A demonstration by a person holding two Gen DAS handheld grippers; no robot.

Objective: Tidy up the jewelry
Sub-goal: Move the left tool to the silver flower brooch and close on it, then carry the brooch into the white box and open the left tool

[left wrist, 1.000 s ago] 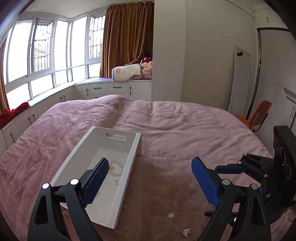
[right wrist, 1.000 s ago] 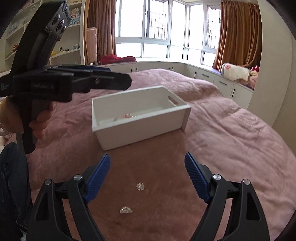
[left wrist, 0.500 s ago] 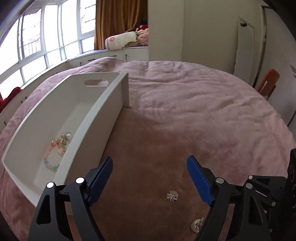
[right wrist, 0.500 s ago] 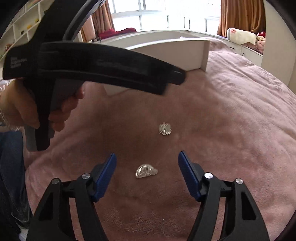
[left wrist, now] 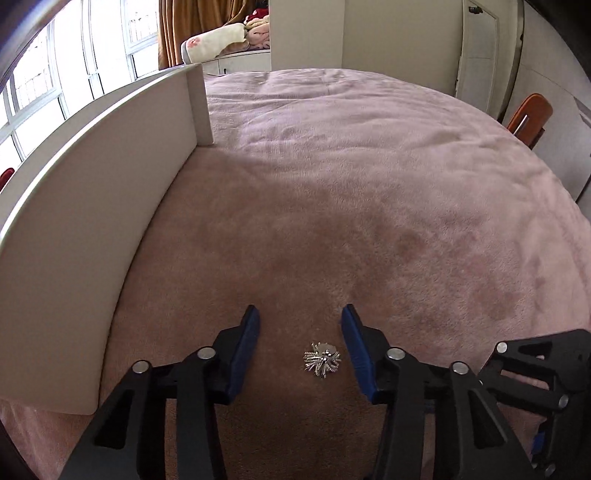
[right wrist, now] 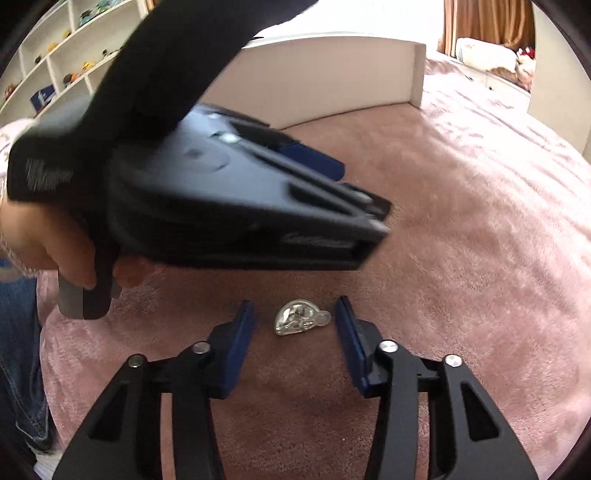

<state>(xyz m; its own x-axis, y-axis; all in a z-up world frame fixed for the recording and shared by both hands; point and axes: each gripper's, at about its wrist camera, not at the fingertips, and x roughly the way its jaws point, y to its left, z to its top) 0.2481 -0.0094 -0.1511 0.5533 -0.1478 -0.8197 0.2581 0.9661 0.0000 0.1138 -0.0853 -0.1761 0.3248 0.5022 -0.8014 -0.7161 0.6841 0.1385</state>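
Observation:
A small silver starburst brooch [left wrist: 321, 364] lies on the pink bedspread between the blue pads of my left gripper [left wrist: 300, 314], nearer the right pad. The jaws are closing and the pads do not touch it. In the right wrist view a rounded silver earring [right wrist: 300, 318] rests between the pads of my right gripper [right wrist: 295, 307], whose jaws are also closing with small gaps on both sides. The white tray [left wrist: 110, 177] stands just left of the left gripper; its inside is hidden. The left gripper's body [right wrist: 221, 199], held by a hand [right wrist: 48, 243], crosses the right wrist view.
The pink bedspread [left wrist: 369, 184] stretches ahead and to the right. An orange chair [left wrist: 528, 118] stands past the bed's far right edge. White shelves [right wrist: 62, 66] with small items line the wall left of the tray. Plush toys [left wrist: 229, 33] sit on the window seat.
Both grippers came down close to the bedspread and their jaws narrowed. The brooch now sits between the left pads, the earring between the right pads. The tray's inside dropped out of sight.

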